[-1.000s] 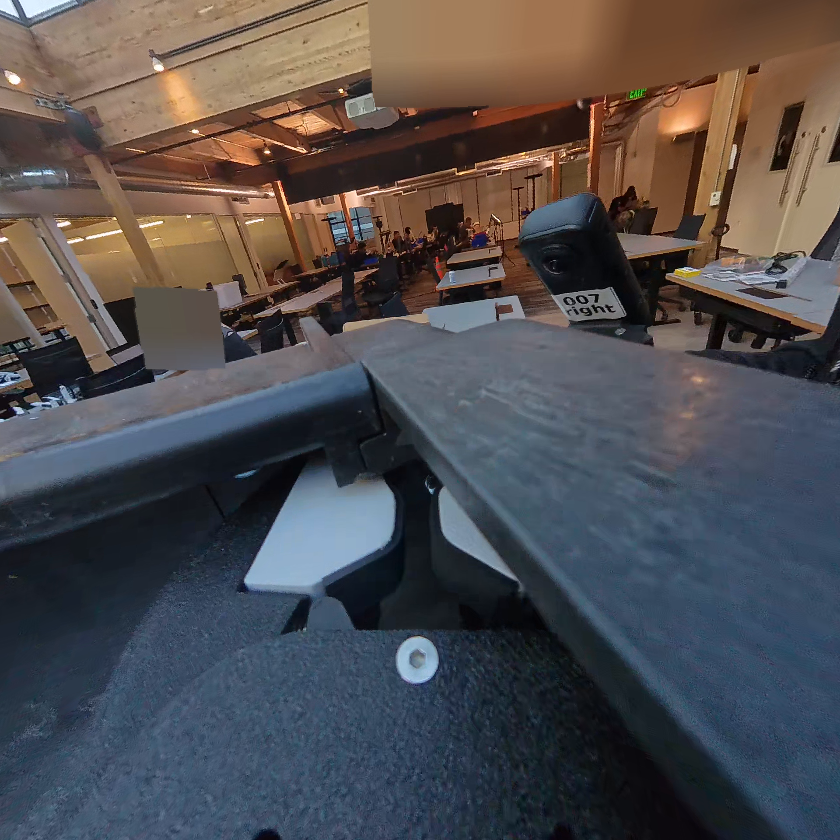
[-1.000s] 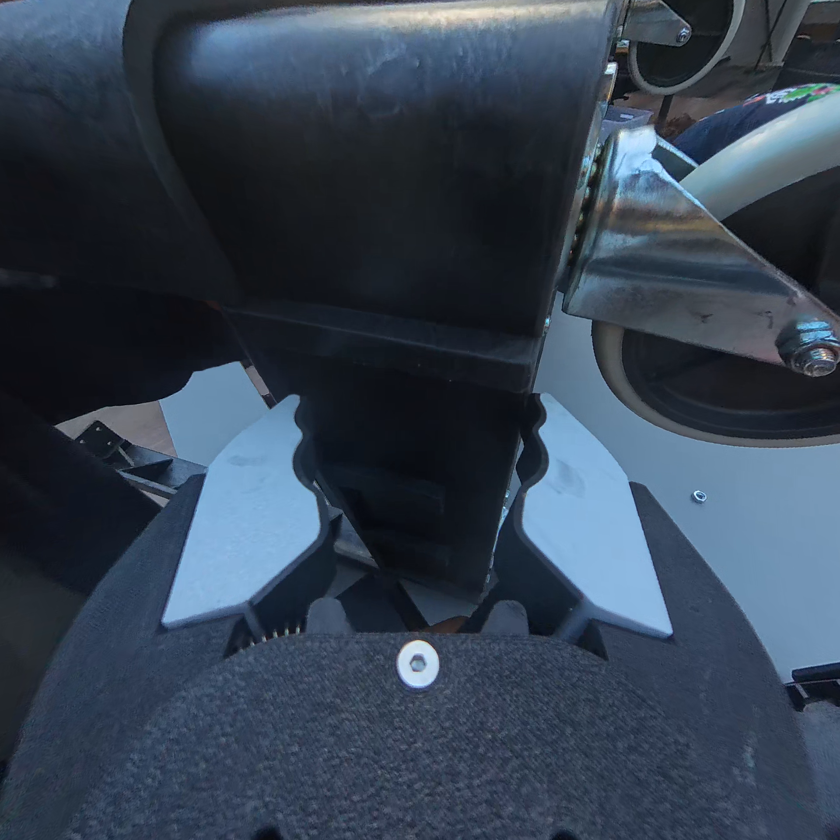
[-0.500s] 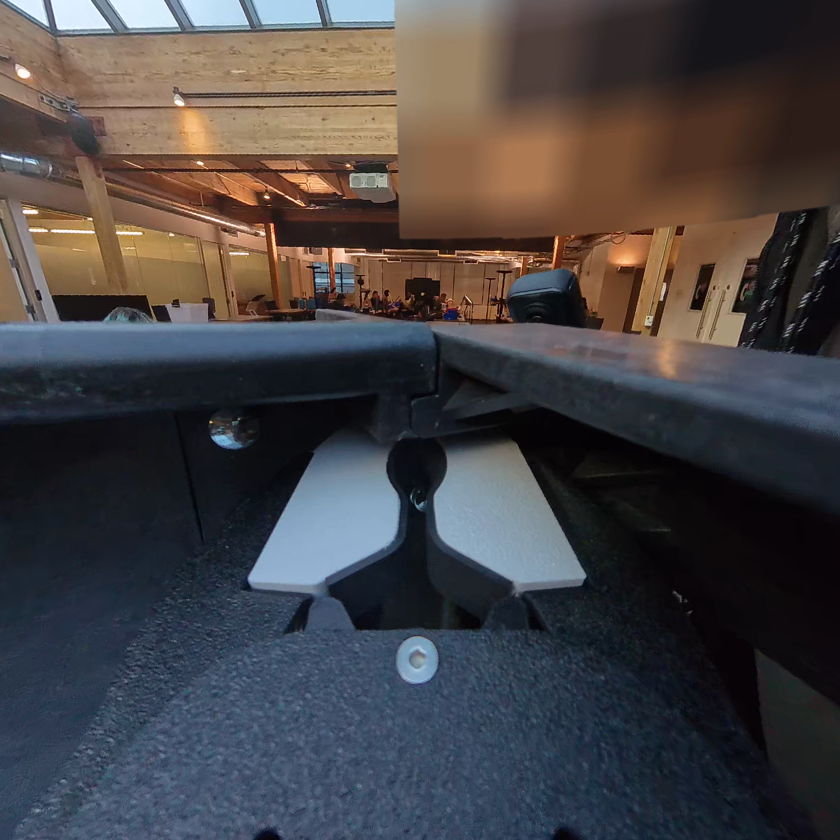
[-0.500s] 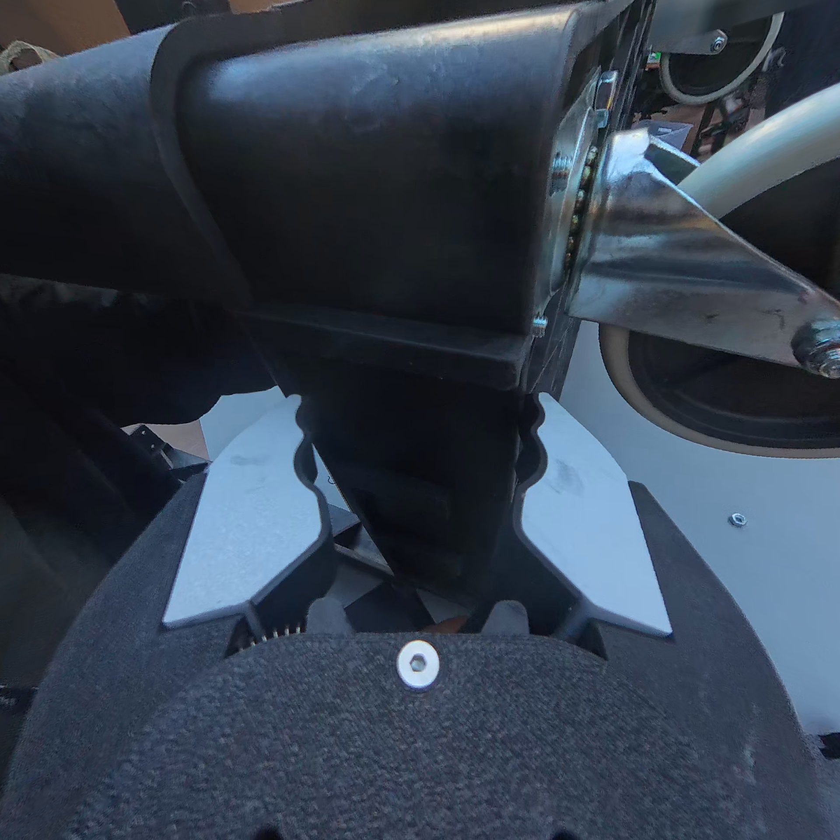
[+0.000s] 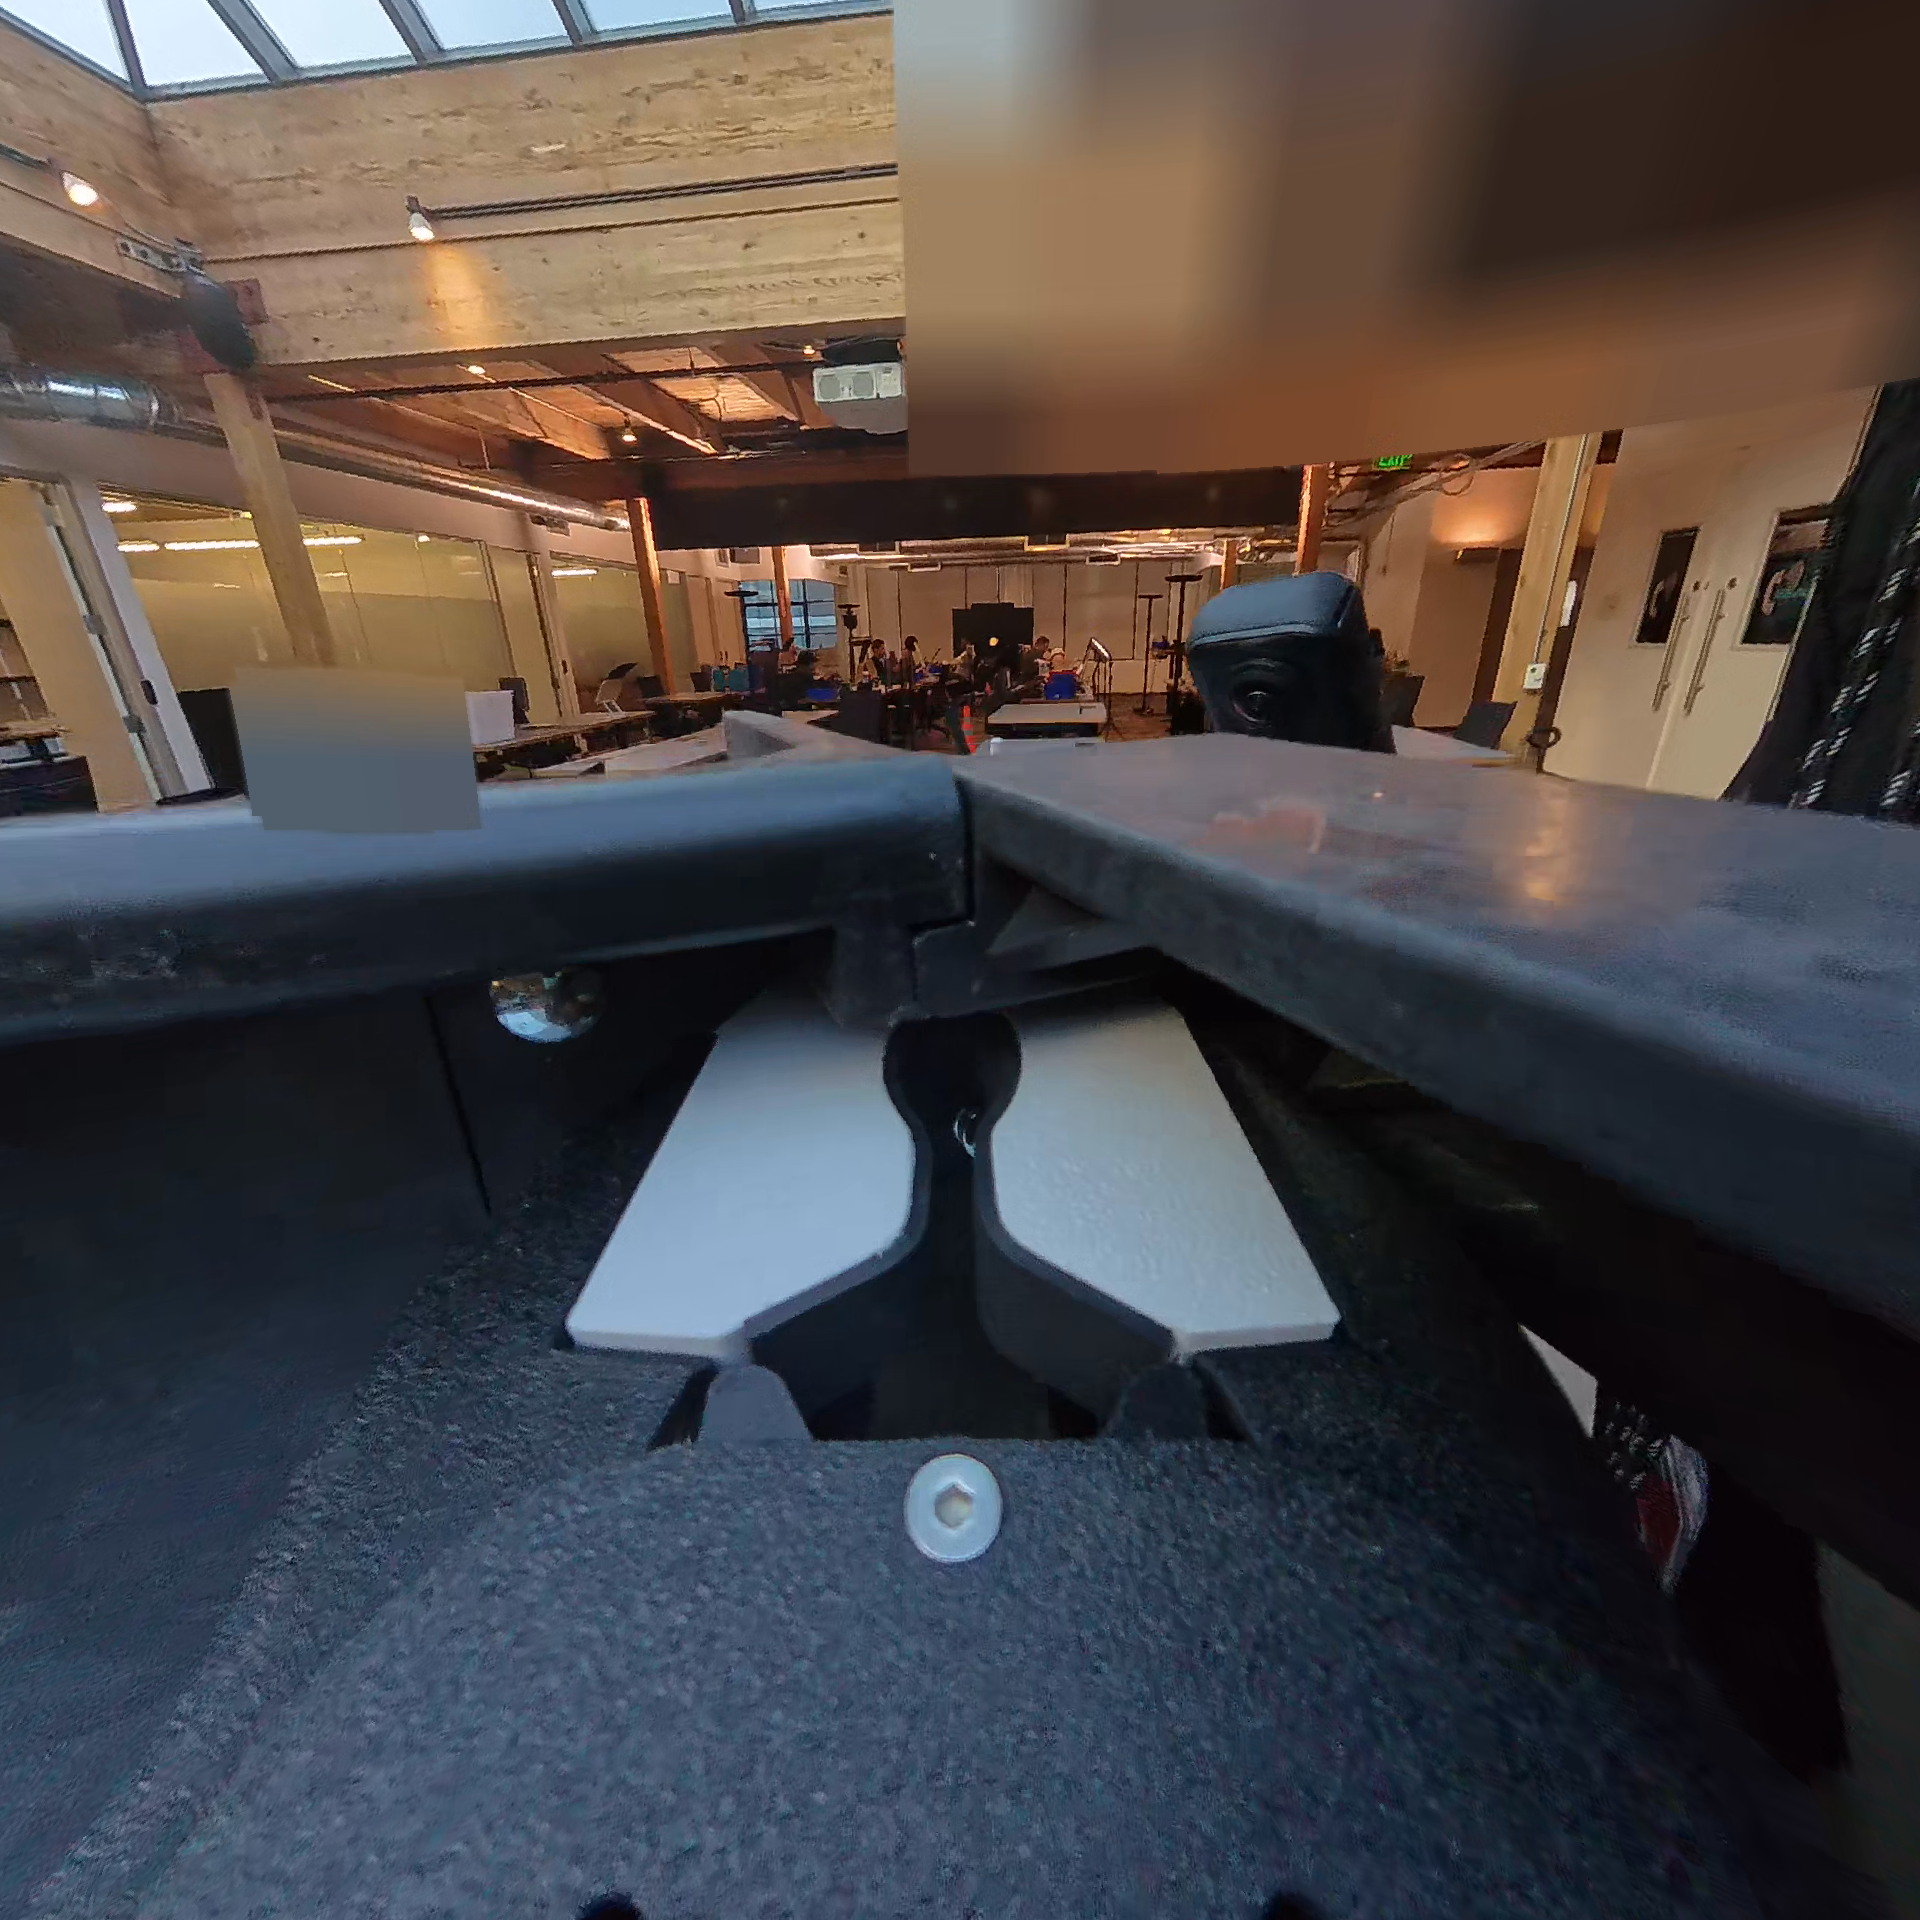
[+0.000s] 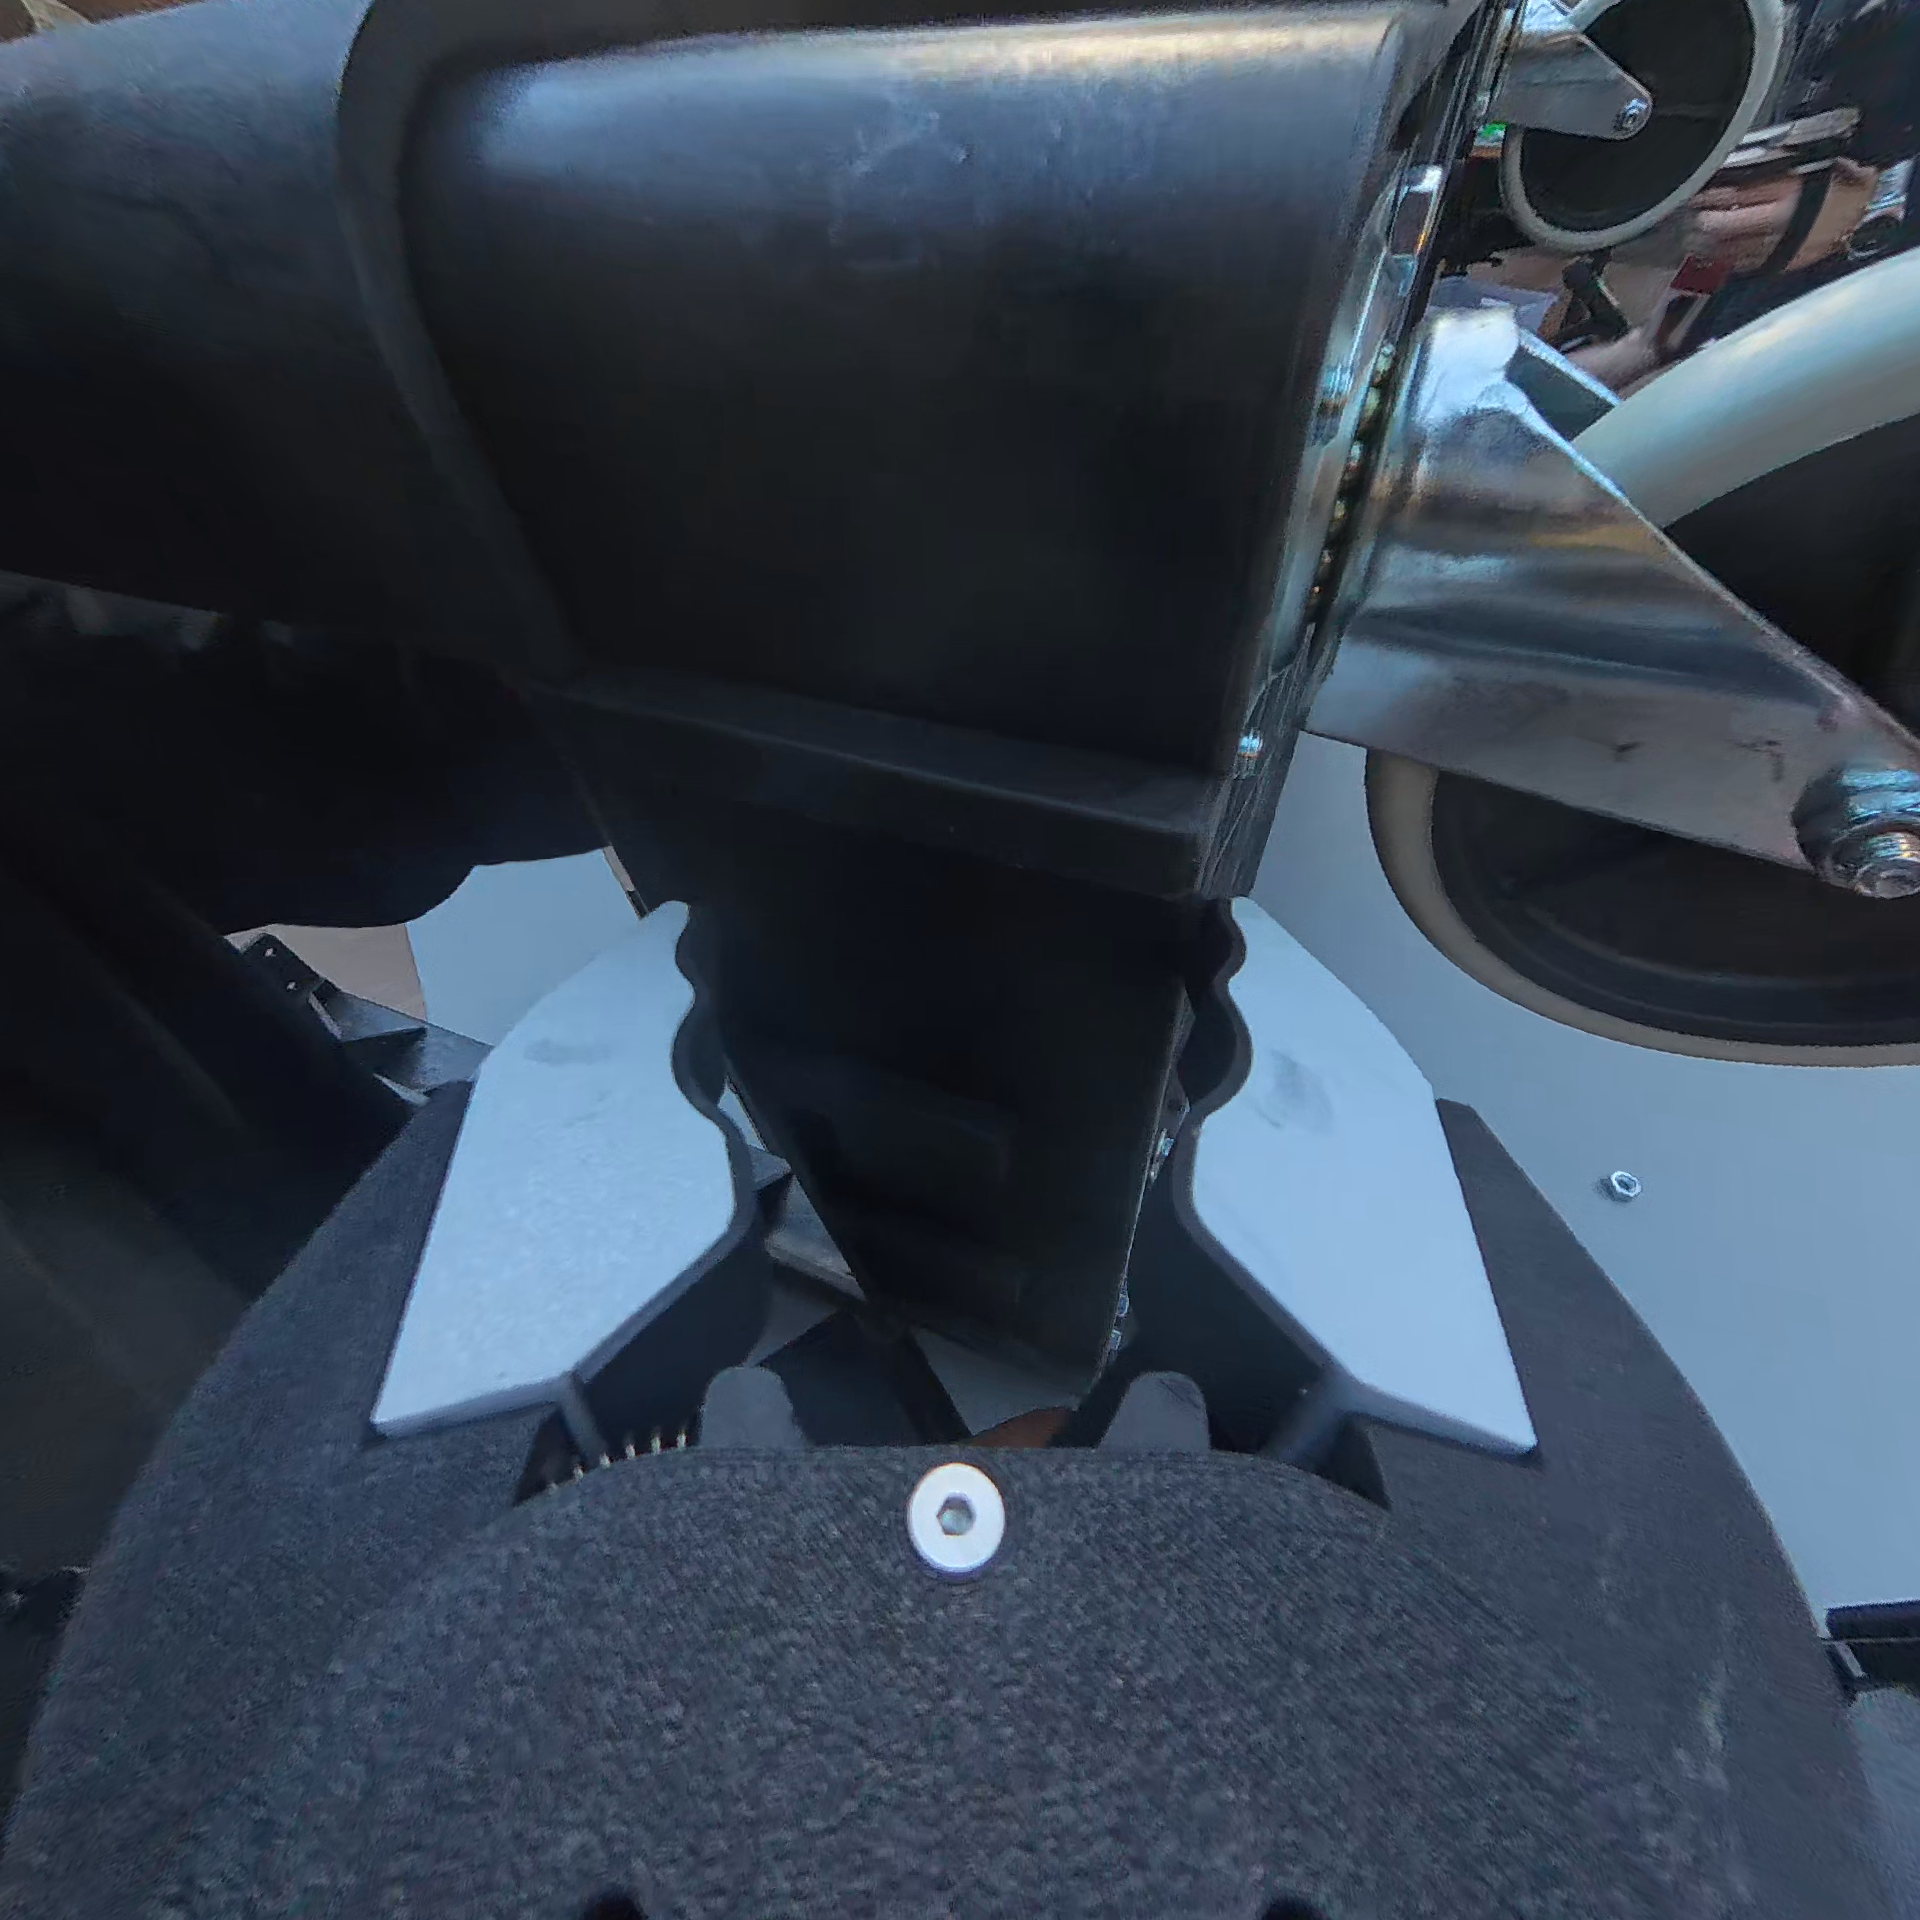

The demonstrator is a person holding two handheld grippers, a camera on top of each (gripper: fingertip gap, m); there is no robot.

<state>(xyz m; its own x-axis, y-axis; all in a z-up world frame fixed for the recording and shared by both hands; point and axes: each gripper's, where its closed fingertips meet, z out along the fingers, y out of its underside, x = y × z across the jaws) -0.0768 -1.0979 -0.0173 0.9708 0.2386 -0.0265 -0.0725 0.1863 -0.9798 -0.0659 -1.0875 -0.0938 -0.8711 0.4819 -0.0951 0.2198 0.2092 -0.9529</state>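
A black cart-like frame is held by both grippers. In the left wrist view my left gripper [image 5: 940,1013] has its white fingers [image 5: 779,1174] nearly together under the corner joint [image 5: 914,883] where a rounded black rim [image 5: 468,883] meets a flat black panel [image 5: 1455,935]. The fingertips are hidden beneath the joint. In the right wrist view my right gripper [image 6: 956,925] is shut on a black plastic block [image 6: 935,1091] of the frame, beside a caster wheel [image 6: 1662,935] in a shiny metal bracket [image 6: 1538,623]. The right gripper's camera housing [image 5: 1283,665] shows beyond the panel.
A white table surface [image 6: 1558,1330] lies under the caster, with a small loose nut [image 6: 1621,1184] on it. A second caster [image 6: 1631,125] shows at the top right. A large open office with desks and chairs [image 5: 1039,707] lies far behind. A dark sleeve [image 5: 1860,644] is at the right. My right fingertips sit around 8 centimeters from my left ones.
The black frame went from tilted to nearly level in the left view, then the view rose a little. The right gripper kept its hold on the block; the caster shifted slightly.
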